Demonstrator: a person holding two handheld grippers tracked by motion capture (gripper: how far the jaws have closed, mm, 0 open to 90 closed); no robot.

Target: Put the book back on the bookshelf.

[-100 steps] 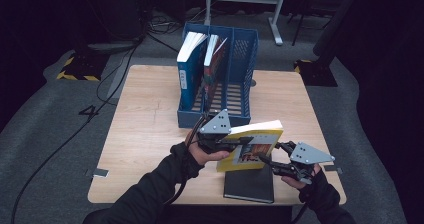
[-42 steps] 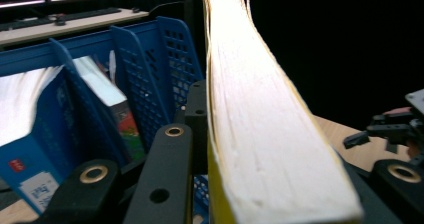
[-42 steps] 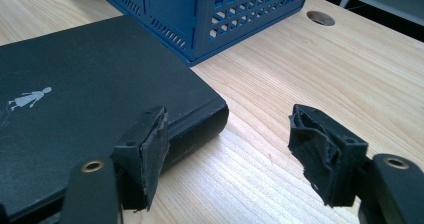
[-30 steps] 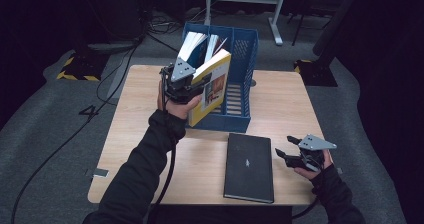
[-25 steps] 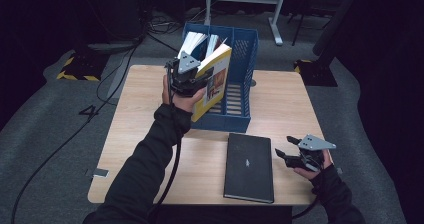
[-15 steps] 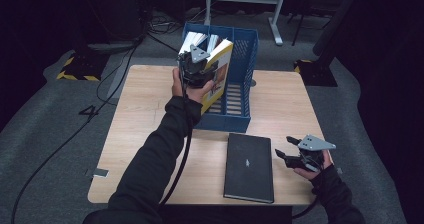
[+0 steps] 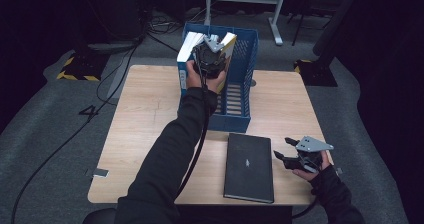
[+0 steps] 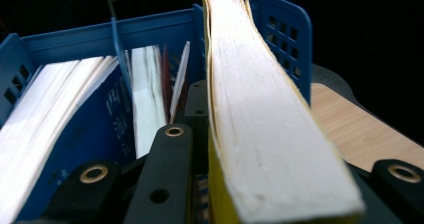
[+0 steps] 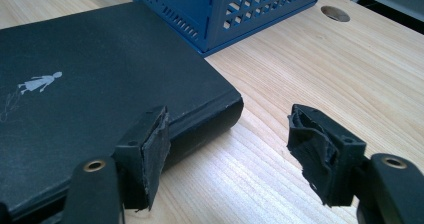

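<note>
My left gripper (image 7: 214,51) pinches the yellow book (image 8: 265,134) over the rack (image 7: 245,74) at the bench's far edge; right gripper (image 7: 295,159), jaws spread, rests beside the black book (image 7: 248,166).

Five books (image 8: 280,134) (three already in rack), one blue rack (image 7: 247,59), one table (image 7: 145,109)

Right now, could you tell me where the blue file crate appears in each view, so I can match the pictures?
High view: the blue file crate stands top centre, at the table's far side.
Left gripper view: its walls run across the top, behind the yellow book.
Right gripper view: its corner sits at top centre.
Shared landmark: the crate's slotted wall.
</note>
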